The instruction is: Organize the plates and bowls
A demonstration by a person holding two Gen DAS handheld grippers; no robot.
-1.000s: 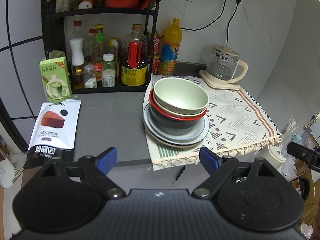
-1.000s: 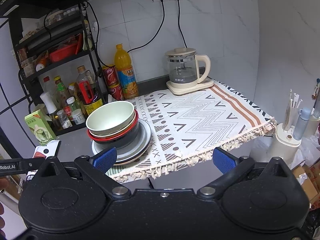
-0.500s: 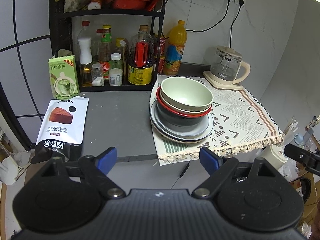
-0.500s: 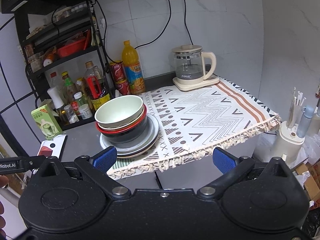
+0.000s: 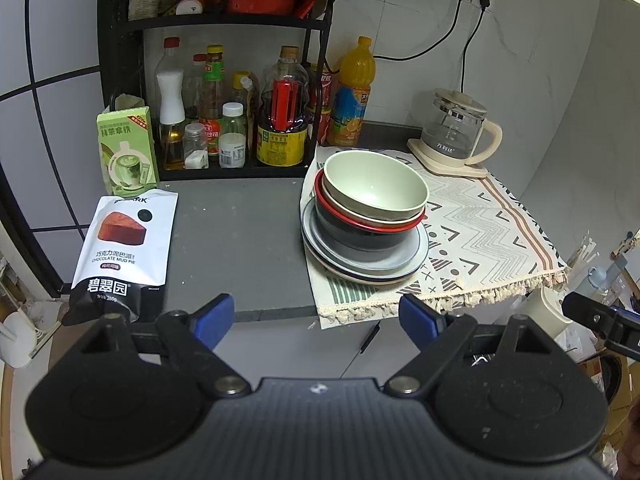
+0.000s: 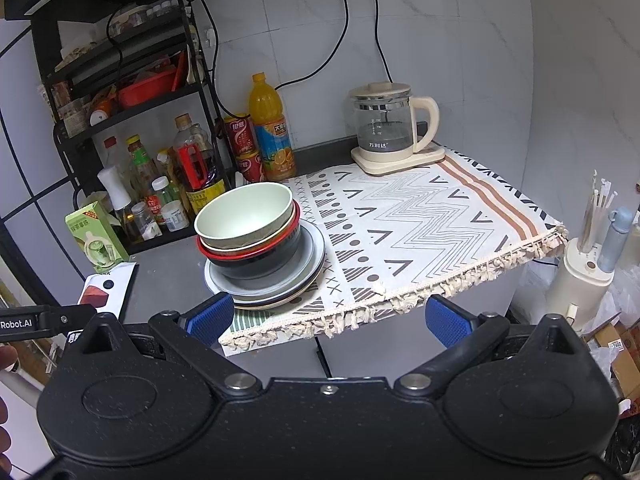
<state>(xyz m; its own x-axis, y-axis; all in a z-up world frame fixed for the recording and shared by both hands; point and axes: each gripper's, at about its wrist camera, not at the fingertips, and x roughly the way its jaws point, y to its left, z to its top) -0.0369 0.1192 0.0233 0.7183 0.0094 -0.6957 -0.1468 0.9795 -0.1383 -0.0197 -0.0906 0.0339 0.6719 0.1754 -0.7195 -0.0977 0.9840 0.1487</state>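
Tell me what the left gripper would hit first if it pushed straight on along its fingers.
Probably the fringed front edge of the patterned cloth at the counter's lip, then the stack of plates behind it. The left gripper is open and empty. Depth is hard to judge in this fisheye view.

A glass kettle stands at the back of the patterned cloth; an orange bottle stands beside a black rack; a snack pouch lies on the counter.

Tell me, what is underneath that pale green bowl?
The pale green bowl nests in a cream bowl, then a red-rimmed black bowl, on stacked plates. The lower bowls' insides and the plate count are covered.
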